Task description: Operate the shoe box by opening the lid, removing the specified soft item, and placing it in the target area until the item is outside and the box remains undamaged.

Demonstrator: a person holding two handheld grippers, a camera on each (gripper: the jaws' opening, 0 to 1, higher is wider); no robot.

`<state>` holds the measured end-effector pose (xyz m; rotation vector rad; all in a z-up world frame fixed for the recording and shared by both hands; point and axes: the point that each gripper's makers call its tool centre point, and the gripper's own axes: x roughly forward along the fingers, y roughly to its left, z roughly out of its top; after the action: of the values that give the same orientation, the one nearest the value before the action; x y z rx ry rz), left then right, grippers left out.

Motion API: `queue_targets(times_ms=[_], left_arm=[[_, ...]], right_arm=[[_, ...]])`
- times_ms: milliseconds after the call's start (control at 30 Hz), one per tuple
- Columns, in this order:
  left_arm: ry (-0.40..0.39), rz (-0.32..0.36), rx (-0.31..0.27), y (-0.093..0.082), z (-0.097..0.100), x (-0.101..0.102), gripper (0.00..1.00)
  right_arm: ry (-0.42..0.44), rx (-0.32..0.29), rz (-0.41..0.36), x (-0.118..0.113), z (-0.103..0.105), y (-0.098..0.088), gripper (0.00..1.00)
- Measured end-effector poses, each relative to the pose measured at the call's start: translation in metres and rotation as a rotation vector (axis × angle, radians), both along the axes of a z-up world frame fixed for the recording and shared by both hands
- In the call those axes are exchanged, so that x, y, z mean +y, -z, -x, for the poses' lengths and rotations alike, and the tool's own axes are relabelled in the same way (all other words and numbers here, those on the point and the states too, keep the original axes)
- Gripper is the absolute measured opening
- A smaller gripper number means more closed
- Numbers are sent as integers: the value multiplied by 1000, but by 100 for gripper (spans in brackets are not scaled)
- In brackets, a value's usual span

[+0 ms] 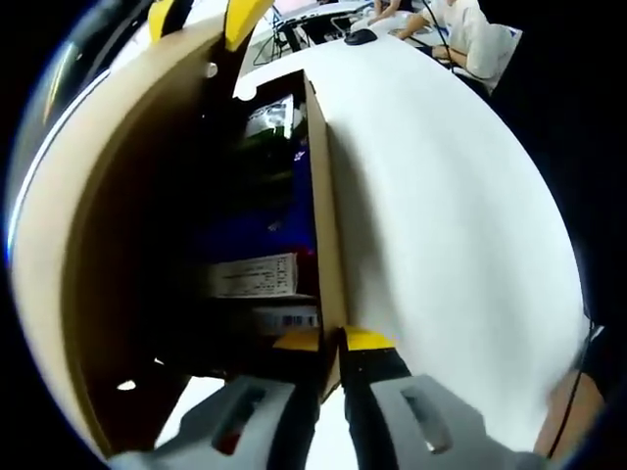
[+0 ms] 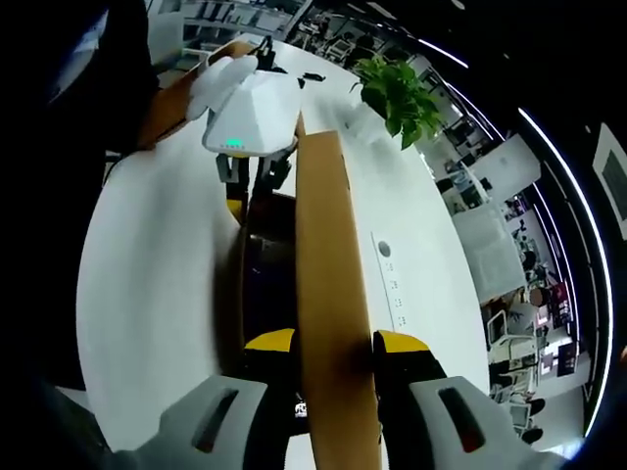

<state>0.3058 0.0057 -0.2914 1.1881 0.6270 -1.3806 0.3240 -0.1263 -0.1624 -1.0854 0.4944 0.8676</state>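
Note:
The brown cardboard shoe box (image 1: 331, 225) lies on the white table (image 1: 451, 215). Its lid (image 1: 88, 255) is swung up on the left. Inside, in shadow, are blue and green contents and a white labelled pack (image 1: 253, 276); I cannot pick out a soft item. My left gripper (image 1: 333, 341) is shut on the box's side wall. The right gripper's yellow fingertips (image 1: 245, 14) pinch the lid's far edge. In the right gripper view, my right gripper (image 2: 334, 343) is shut on the lid (image 2: 328, 245), seen edge-on. Beyond it the left gripper (image 2: 257, 176) clamps the box wall.
A gloved hand (image 2: 220, 73) holds the left gripper's white body. A potted plant (image 2: 397, 93) stands on the table (image 2: 157, 255) past the box, near a row of round sockets (image 2: 387, 264). A seated person (image 1: 460, 34) and a black mouse (image 1: 361, 37) are at the far end.

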Motion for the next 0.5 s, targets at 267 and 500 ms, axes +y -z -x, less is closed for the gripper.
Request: queue_targets(times_ms=[267,500], left_arm=[[-7,3,3,0,1,0,5],[-26,16,26,1,1,0,4]], right_arm=[[10,-31,32,-1,1,-3,29],[20,-51,37,-2,1,-6,29]])
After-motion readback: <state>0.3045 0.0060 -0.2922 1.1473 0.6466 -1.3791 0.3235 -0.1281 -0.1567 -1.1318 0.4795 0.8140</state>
